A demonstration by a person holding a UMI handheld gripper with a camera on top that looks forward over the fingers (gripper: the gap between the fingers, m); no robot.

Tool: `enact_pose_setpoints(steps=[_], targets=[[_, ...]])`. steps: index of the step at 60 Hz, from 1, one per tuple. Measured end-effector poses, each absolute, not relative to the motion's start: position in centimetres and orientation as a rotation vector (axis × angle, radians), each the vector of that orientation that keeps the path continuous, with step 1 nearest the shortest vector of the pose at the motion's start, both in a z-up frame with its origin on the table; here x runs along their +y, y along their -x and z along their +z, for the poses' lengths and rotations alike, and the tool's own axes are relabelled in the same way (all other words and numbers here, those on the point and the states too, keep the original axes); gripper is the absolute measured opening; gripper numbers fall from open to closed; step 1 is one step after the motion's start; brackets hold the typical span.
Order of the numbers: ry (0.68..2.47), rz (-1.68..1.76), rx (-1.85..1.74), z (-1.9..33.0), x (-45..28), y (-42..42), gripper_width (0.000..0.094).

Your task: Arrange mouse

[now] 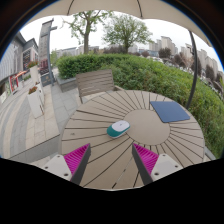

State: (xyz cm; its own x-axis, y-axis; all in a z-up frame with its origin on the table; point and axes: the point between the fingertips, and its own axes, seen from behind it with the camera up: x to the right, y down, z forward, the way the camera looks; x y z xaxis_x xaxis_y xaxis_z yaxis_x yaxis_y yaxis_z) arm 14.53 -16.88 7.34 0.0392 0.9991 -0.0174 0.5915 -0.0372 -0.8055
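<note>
Tool (pixel 112 160) open above slatted round table (pixel 100 110), mouse (pixel 119 128) ahead, hedge (pixel 140 72) beyond.

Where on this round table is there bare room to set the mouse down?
Bare slats lie left of the mouse, and between it and the open tool. Right of the mouse, room runs to the blue pad, which crowds the table's far right.

Overcast daylight, heavy fisheye.
Sky (pixel 150 22) blown out white, light flat and diffuse from above; soft shadows on the desk (pixel 135 140). Buildings (pixel 25 60) bend at the edges, centre reasonably sharp.
</note>
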Motion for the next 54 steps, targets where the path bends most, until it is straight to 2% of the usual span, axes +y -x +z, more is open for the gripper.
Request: enact_pose_setpoints(steps=[25, 41, 54], targets=[[1.726, 0.752, -1.627, -1.3, -16.6, -3.6, 0.0856], [1.722, 0.778, -1.647, -1.3, -16.5, 1.7, 0.0854], [1.695, 0.818, -1.712, -1.5, -17.7, 4.6, 0.0779]])
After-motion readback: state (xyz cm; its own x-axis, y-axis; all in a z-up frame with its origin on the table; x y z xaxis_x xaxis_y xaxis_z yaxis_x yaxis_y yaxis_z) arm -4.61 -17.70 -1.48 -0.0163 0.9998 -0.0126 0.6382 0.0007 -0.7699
